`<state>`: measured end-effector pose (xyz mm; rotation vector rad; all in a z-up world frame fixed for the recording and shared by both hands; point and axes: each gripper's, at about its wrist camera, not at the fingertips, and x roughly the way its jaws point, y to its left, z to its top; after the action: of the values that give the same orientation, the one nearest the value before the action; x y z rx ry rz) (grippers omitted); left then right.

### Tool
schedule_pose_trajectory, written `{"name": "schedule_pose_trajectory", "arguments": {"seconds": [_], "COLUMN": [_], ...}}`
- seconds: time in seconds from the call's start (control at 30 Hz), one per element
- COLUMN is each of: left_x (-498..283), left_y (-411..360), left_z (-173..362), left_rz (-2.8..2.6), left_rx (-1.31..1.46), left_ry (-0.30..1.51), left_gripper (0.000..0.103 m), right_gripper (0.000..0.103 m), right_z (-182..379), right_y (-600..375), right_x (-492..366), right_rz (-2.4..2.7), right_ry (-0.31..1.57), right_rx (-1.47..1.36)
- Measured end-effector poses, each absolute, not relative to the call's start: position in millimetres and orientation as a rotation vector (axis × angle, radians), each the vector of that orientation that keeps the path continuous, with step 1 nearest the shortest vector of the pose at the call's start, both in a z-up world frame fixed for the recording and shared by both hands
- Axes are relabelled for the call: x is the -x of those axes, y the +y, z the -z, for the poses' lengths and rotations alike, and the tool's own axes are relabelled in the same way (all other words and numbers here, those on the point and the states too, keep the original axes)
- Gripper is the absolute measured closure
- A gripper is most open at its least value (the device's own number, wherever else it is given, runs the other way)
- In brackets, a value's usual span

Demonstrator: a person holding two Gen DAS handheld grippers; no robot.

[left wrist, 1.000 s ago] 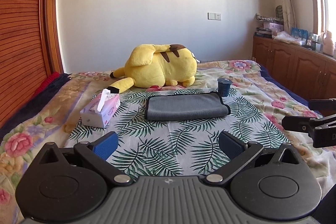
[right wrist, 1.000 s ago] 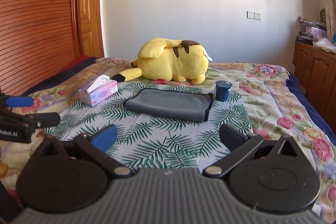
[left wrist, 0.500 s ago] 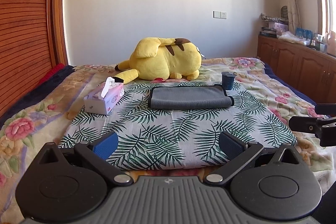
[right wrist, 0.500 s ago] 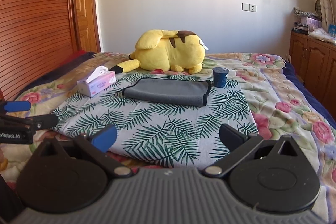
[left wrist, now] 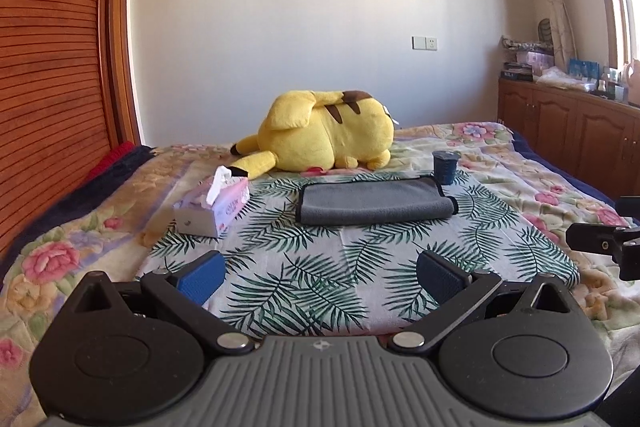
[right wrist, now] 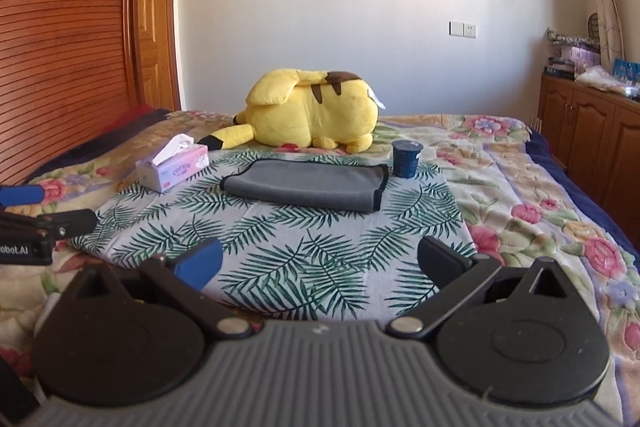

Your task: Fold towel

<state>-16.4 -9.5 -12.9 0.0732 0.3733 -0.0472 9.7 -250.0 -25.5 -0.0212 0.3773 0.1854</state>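
A grey towel with a black hem [left wrist: 374, 202] lies folded flat on the palm-leaf cloth [left wrist: 320, 259] on the bed; it also shows in the right wrist view [right wrist: 308, 185]. My left gripper [left wrist: 320, 273] is open and empty, well short of the towel, near the cloth's front edge. My right gripper [right wrist: 318, 261] is open and empty, equally far back. Each gripper shows at the edge of the other's view: the right one in the left wrist view [left wrist: 600, 245], the left one in the right wrist view [right wrist: 40, 223].
A yellow plush toy [left wrist: 324, 137] lies behind the towel. A tissue box [left wrist: 214, 209] stands left of it, a dark blue cup [left wrist: 445, 167] at its far right corner. A wooden wardrobe [left wrist: 52, 67] is left, low cabinets [left wrist: 568, 131] right.
Both grippers have drawn back from the towel and dropped lower, so the cloth's front edge is now in view. The towel has not moved. Both stayed open.
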Motion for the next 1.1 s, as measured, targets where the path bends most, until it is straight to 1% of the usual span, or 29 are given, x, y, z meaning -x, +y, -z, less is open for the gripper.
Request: {"name": "schedule_pose_trajectory", "arguments": {"seconds": [0.4, 1.1], "left_x": [24.1, 29.7], "left_y": [-9.4, -8.0], "left_z": [6.6, 4.4], "left_rz": [0.057, 0.060], "left_rx": [-0.062, -0.062], "left_ry": [0.322, 0.292], "left_gripper": [0.016, 0.016], "right_gripper": [0.000, 0.000], "right_z": [24.6, 21.8], "right_y": [-254.5, -258.2], "right_x": [-7.6, -1.0], "right_rz": [-0.156, -0.117], "right_ry": [0.343, 0.285], "right_rx": [0.002, -0.002]}}
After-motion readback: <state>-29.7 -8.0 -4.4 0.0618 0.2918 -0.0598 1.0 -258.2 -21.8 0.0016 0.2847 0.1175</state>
